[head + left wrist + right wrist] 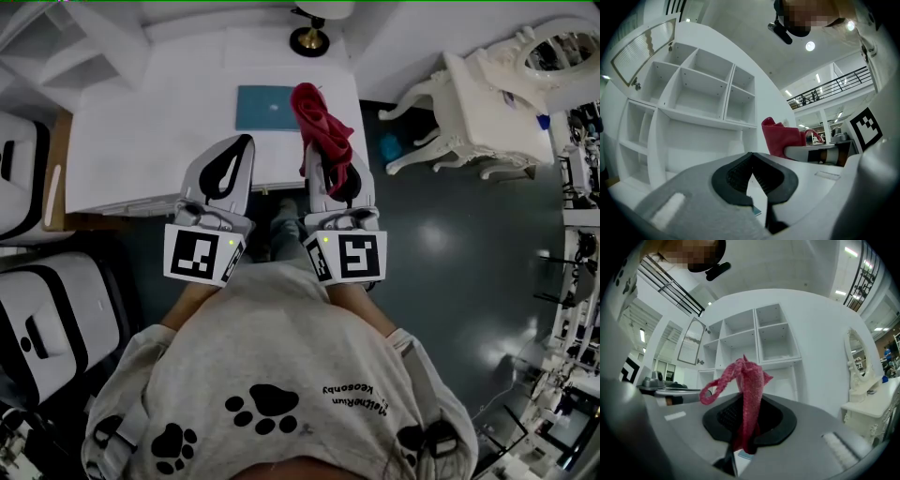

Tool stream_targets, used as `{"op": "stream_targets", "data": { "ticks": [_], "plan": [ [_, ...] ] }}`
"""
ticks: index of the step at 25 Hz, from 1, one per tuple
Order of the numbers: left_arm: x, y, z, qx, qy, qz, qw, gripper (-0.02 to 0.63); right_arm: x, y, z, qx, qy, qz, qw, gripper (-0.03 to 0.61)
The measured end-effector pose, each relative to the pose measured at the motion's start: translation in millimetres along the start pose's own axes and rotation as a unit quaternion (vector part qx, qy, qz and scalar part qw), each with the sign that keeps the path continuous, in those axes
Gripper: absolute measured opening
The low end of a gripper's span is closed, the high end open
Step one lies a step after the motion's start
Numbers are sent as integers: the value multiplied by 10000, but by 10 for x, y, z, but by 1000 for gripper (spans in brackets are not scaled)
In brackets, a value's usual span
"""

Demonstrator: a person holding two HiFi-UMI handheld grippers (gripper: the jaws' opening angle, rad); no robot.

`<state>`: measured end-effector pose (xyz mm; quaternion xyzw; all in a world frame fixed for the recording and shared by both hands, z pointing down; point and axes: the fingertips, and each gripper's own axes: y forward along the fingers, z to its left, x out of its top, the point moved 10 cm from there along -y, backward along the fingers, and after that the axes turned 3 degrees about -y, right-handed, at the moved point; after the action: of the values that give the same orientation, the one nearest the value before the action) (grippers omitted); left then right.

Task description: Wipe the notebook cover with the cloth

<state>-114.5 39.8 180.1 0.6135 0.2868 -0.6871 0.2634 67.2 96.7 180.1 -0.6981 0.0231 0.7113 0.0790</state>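
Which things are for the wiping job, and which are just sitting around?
For the job: red cloth, pinched in the right gripper; teal notebook on the white desk.
Just lying about: lamp base, dressing table, shelves. The left gripper is shut on nothing.

One notebook (267, 107), one cloth (323, 131), perhaps one lamp (309, 39)

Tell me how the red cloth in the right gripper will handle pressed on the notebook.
Probably floppy: the cloth slumps in folds from the right gripper. Likely light; its loose loop may snag. It may bunch on the notebook.
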Motion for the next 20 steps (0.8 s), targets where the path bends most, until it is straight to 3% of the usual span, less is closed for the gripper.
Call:
{"op": "stream_targets", "data": {
  "ticks": [20],
  "plan": [
    [-326,1136,397,630,96,108,9979,-2,-466,1258,-817,1033,-152,337,9940,46]
  ]
}}
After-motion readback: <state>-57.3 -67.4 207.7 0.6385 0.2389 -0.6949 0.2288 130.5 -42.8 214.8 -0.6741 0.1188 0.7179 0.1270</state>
